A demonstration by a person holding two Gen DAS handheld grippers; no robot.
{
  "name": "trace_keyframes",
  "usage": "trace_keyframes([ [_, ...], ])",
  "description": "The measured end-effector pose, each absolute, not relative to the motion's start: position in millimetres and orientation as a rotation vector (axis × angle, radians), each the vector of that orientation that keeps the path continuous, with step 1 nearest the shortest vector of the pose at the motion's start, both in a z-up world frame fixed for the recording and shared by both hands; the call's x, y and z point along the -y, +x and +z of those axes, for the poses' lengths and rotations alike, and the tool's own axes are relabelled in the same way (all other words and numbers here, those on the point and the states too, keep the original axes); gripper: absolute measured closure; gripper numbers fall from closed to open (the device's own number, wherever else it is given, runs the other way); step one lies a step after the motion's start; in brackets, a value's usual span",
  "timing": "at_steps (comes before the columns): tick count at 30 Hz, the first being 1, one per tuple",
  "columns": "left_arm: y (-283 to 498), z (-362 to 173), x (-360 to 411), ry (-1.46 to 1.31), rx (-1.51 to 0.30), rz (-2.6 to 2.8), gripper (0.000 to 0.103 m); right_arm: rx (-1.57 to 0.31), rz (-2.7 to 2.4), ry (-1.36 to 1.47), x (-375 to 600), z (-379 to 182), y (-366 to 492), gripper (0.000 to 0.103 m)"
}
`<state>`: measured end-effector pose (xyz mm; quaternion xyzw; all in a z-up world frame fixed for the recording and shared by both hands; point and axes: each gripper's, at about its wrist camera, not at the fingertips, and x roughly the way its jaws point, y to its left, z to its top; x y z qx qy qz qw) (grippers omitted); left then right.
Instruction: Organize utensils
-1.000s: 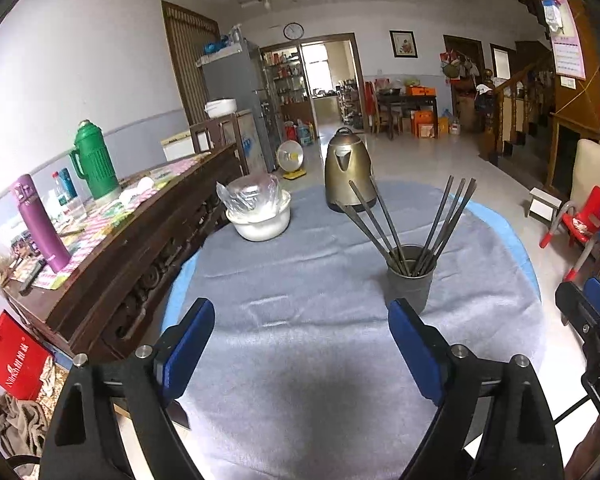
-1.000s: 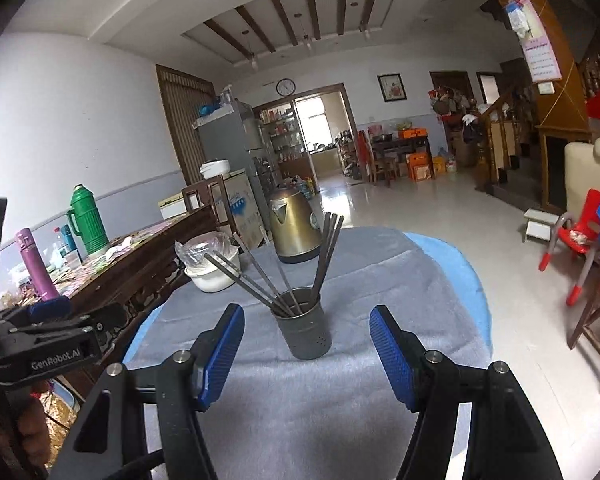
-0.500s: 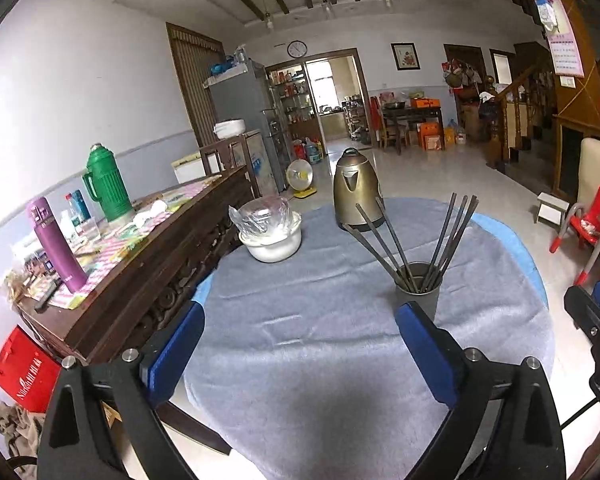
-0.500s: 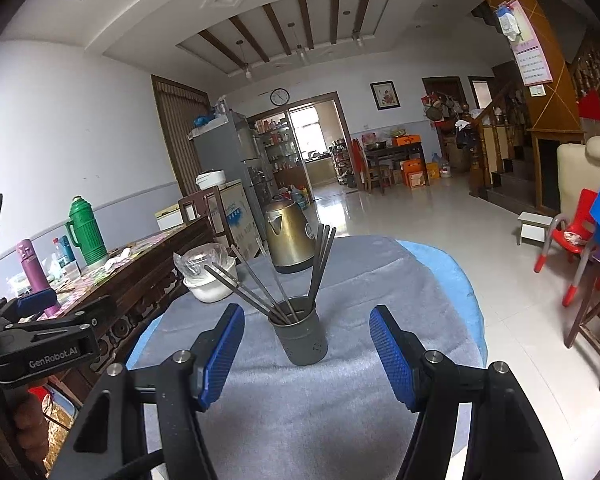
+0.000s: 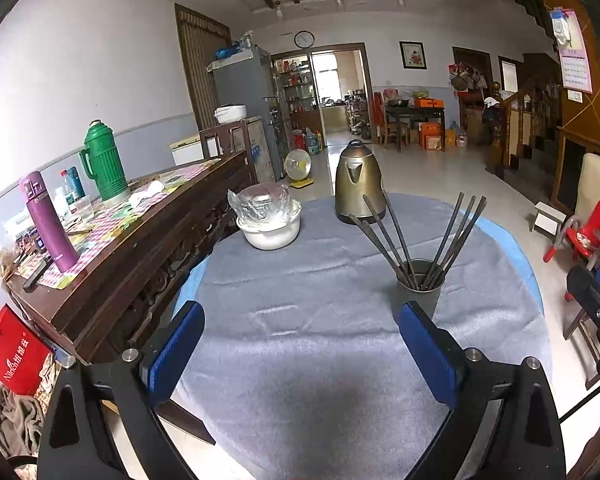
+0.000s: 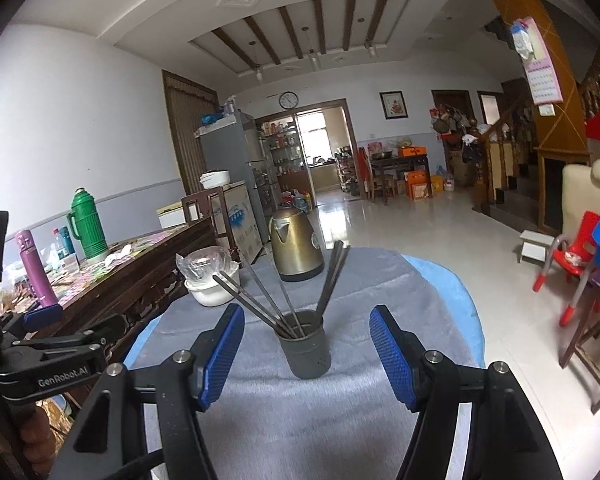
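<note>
A grey metal utensil cup (image 5: 419, 289) stands on the round table's grey cloth (image 5: 300, 344), with several dark chopsticks (image 5: 384, 236) fanned out of it. In the right wrist view the cup (image 6: 306, 344) stands straight ahead between my fingers, chopsticks (image 6: 260, 300) leaning left and right. My left gripper (image 5: 300, 352) is open and empty, held above the near cloth, the cup just beyond its right finger. My right gripper (image 6: 306, 354) is open and empty, short of the cup. The left gripper's body shows at the left edge of the right wrist view (image 6: 48, 364).
A brass kettle (image 5: 358, 184) and a white bowl with a plastic bag (image 5: 270, 222) stand at the table's far side. A dark wooden sideboard (image 5: 140, 248) with flasks lies left. Red child chairs (image 5: 584, 236) stand to the right.
Both grippers have drawn back and risen a little, so the cup and table look slightly farther away. Both stay open and empty.
</note>
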<state>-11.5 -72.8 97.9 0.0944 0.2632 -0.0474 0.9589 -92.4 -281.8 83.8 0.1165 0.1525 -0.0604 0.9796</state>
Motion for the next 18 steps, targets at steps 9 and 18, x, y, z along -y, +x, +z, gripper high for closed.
trace_keyframes([
  [9,-0.4,98.4,76.3,0.237,-0.545,-0.117,0.005,-0.310,-0.114,0.270,279.2,84.7,-69.9,0.033],
  [18,19.8,98.2,72.8,0.215,-0.557,-0.118,0.005,-0.331,-0.139,0.243,278.6,83.1,-53.5,0.033],
])
